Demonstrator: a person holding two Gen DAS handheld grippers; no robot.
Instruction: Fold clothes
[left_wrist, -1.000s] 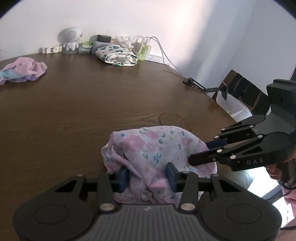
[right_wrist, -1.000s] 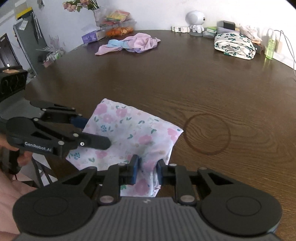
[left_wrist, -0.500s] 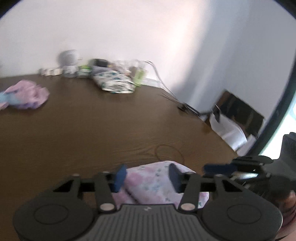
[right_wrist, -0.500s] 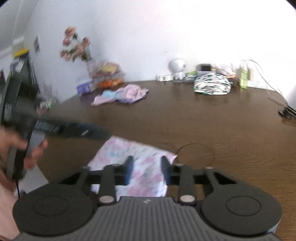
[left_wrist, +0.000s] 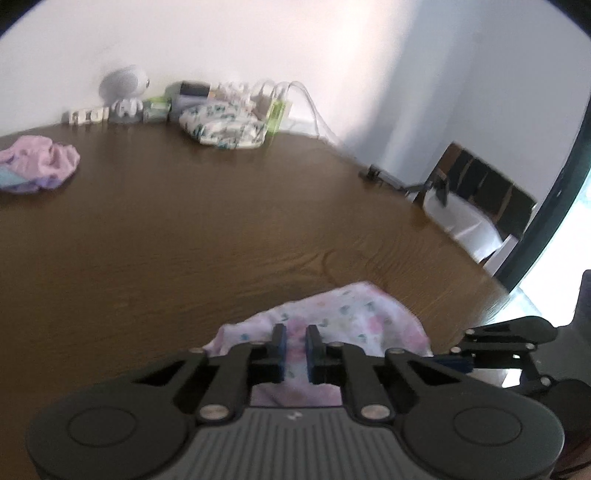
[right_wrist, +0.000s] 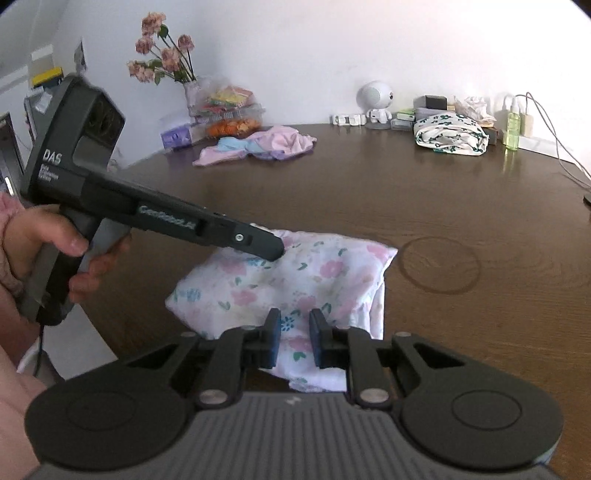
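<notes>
A pink floral garment (right_wrist: 295, 280) is seen at the lower centre of the right wrist view, lying on the near edge of the table (right_wrist: 369, 206) as a compact, roughly squared bundle with layers doubled at its right edge. It appears largely folded; whether further folds remain cannot be settled.

The right gripper (right_wrist: 294, 338) is held narrowly parted over the near hem; whether cloth is pinched cannot be told. The left gripper (left_wrist: 294, 349) is likewise nearly closed above the cloth.

Farther off, a pink and blue heap (right_wrist: 258, 146) is left crumpled, and a green-flowered bundle (right_wrist: 448, 137) is seen by the wall. The dark wood is marked by a ring stain (right_wrist: 439, 264).
</notes>
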